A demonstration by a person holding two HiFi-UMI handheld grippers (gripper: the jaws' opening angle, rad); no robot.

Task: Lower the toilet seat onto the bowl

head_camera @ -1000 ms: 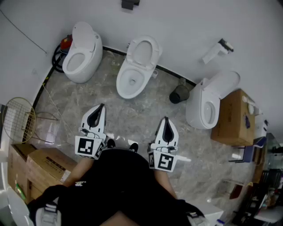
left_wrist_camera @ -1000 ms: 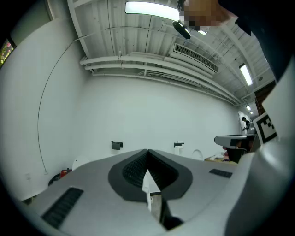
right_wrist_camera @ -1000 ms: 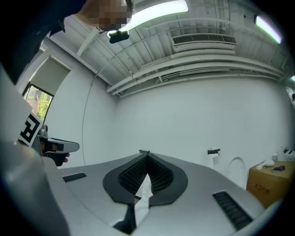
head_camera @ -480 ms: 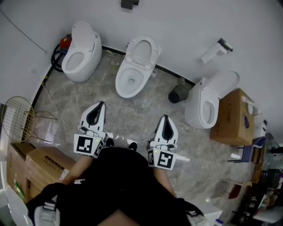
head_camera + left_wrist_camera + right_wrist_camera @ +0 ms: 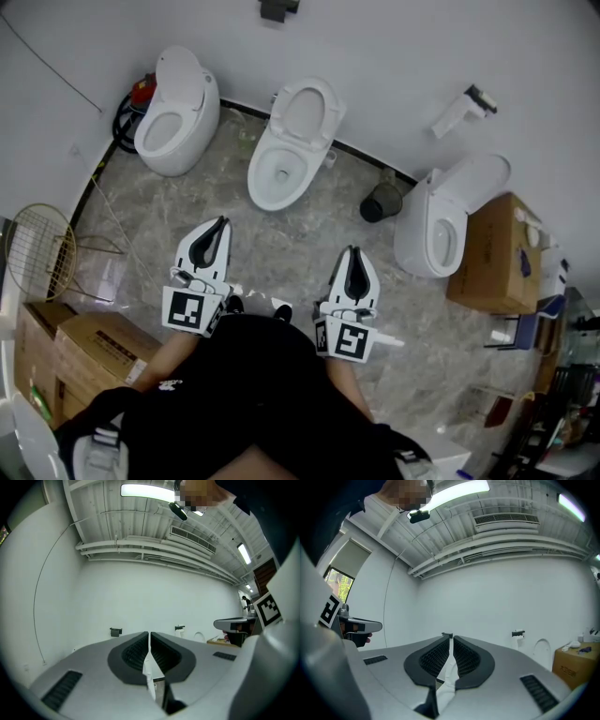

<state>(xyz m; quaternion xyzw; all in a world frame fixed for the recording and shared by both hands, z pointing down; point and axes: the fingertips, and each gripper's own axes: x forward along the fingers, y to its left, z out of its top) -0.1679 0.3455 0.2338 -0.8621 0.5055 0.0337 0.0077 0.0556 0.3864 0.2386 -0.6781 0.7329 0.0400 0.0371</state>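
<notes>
At the floor's left edge a round wire basket (image 5: 37, 248) stands, with brown cardboard boxes (image 5: 94, 352) just below it in the near left corner. In the far left corner, against the wall, the left toilet (image 5: 173, 112) has its lid tipped up, and a red thing (image 5: 141, 89) and dark hose sit tucked behind it.

The person stands mid-floor facing the far wall, one tool in each hand and both pointing roughly level at that wall. The left tool (image 5: 221, 222) is clenched, its dark pads pressed together with nothing between them.

Ahead, between the lines of the two tools and well apart from both, the middle toilet (image 5: 278, 173) stands at the far edge of the floor. Its seat (image 5: 305, 111) is raised, leaning back towards the wall, with the bowl open below.

The right tool (image 5: 353, 250) is likewise clenched on nothing.

Further right a small dark bin (image 5: 380, 202) sits near the wall, and beside it the right toilet (image 5: 441, 230) has its lid up too. A large cardboard box (image 5: 502, 253) stands just beside that toilet, at the floor's right edge.
</notes>
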